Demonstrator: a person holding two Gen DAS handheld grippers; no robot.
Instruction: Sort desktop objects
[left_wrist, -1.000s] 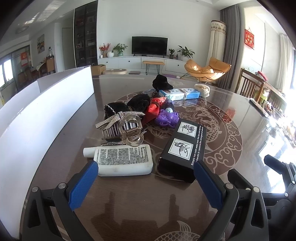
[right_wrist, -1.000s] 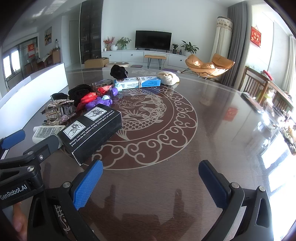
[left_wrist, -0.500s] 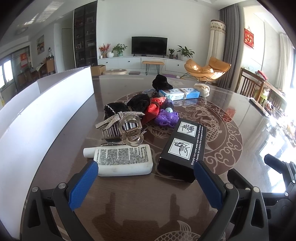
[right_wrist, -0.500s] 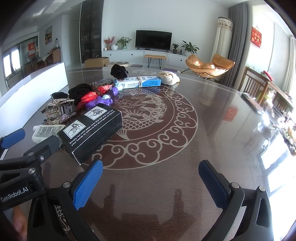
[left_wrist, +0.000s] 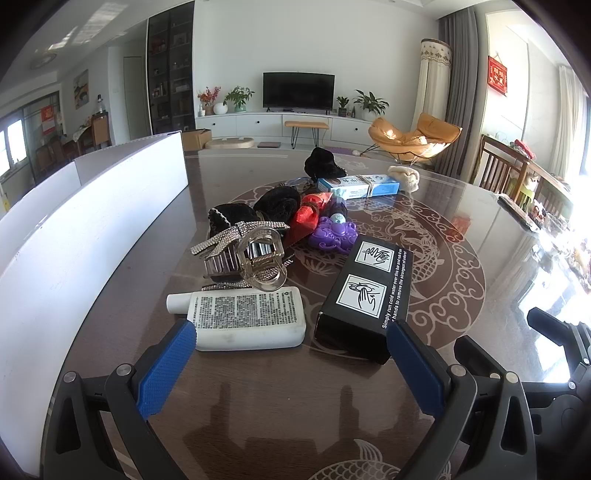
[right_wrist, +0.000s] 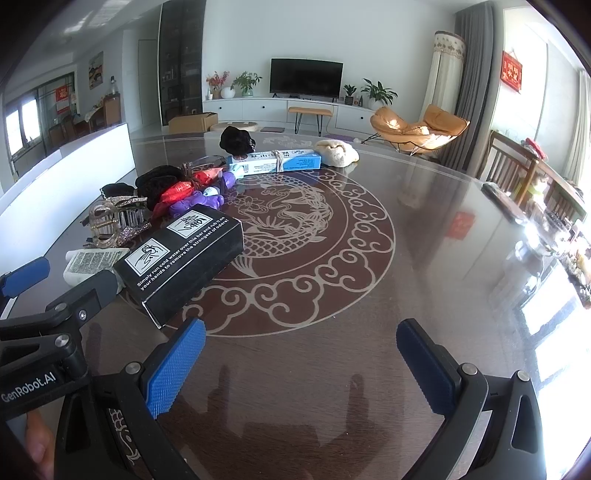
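Note:
A pile of small objects lies on the dark round table (left_wrist: 461, 206). Nearest my left gripper (left_wrist: 291, 354) are a white tube (left_wrist: 243, 319) lying flat and a black box (left_wrist: 365, 299). Behind them sit a clear hair claw with a rhinestone bow (left_wrist: 251, 254), black scrunchies (left_wrist: 273, 203), a red wrapper (left_wrist: 308, 216), a purple toy (left_wrist: 334, 234) and a blue-white box (left_wrist: 358, 186). My left gripper is open just short of the tube. My right gripper (right_wrist: 301, 358) is open over bare table, to the right of the black box (right_wrist: 184, 258).
A long white bin (left_wrist: 92, 229) runs along the table's left side. A cream plush (right_wrist: 338, 153) and a black fuzzy item (right_wrist: 236, 140) lie at the far end of the pile. A remote (right_wrist: 502, 199) rests near the right edge.

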